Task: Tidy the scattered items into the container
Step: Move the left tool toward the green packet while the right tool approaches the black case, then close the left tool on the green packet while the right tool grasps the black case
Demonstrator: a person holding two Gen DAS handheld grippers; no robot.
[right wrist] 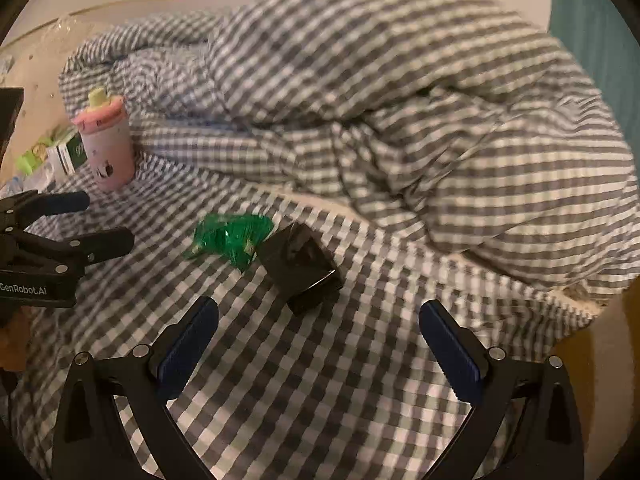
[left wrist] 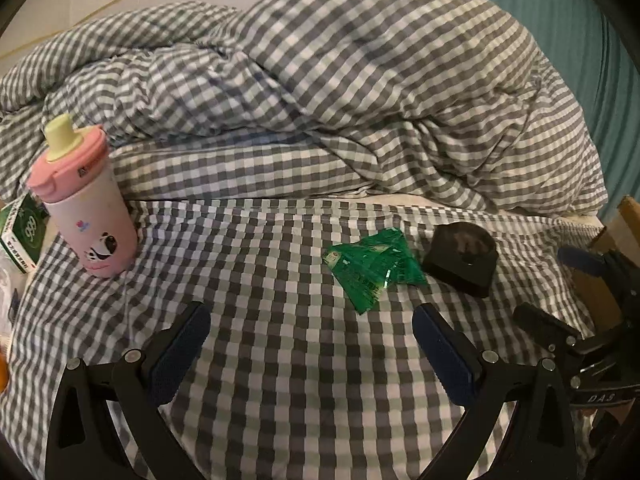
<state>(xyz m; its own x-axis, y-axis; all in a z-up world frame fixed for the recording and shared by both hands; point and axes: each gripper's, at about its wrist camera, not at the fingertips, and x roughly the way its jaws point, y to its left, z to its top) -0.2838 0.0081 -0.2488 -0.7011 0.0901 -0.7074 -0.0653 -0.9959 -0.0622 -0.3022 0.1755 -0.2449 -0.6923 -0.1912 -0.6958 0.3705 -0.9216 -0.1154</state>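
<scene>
A green foil packet (left wrist: 374,267) lies on the checked bed sheet, with a black box-shaped object (left wrist: 460,258) just right of it. A pink bottle with a panda print (left wrist: 86,204) stands upright at the left, next to a green and white box (left wrist: 22,232). My left gripper (left wrist: 312,332) is open and empty, hovering just short of the packet. My right gripper (right wrist: 318,330) is open and empty, just short of the black object (right wrist: 300,266), with the packet (right wrist: 230,236) to its left. The bottle (right wrist: 106,144) stands far left there. No container is identifiable.
A rumpled grey checked duvet (left wrist: 360,92) is heaped across the back of the bed. The right gripper's body (left wrist: 592,320) shows at the right of the left wrist view. A wooden bed edge (left wrist: 628,216) is at far right. Clutter (right wrist: 36,160) lies beyond the bottle.
</scene>
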